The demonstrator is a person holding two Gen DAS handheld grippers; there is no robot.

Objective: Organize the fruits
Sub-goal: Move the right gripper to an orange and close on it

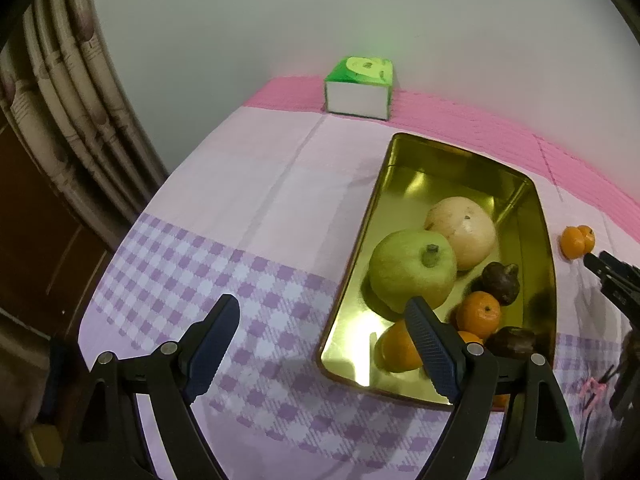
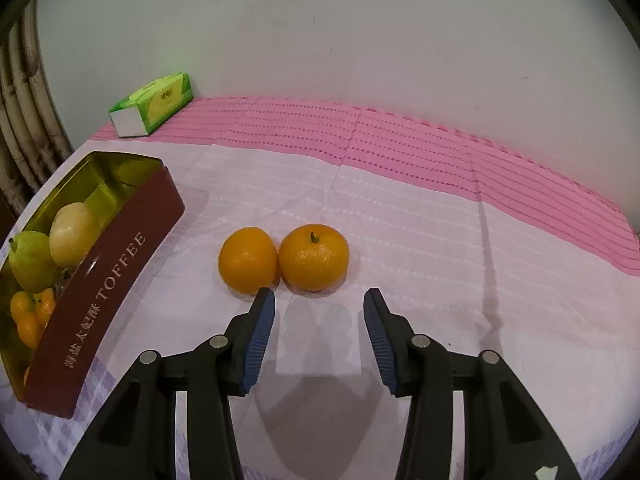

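- Though the tin (image 2: 120,256) already holds most fruit, two oranges (image 2: 248,260) (image 2: 314,257) remain on the bench (image 2: 400,220).
- Right claw (image 2: 319,300) spread, empty, just short of them.
- Left claw (image 1: 320,312) agape, empty.

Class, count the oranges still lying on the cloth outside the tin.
2: one orange nearer the tin and a stemmed orange touching it, both just beyond the right gripper fingers. None seem hidden.

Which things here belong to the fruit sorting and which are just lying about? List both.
Part of the job:
- toffee tin with fruit already in it
- green apple and pale apple in the tin
- two oranges touching, on the cloth outside the tin
- right tongs, open, nearest those oranges

Just lying about:
- green tissue pack at the wall
- curtain
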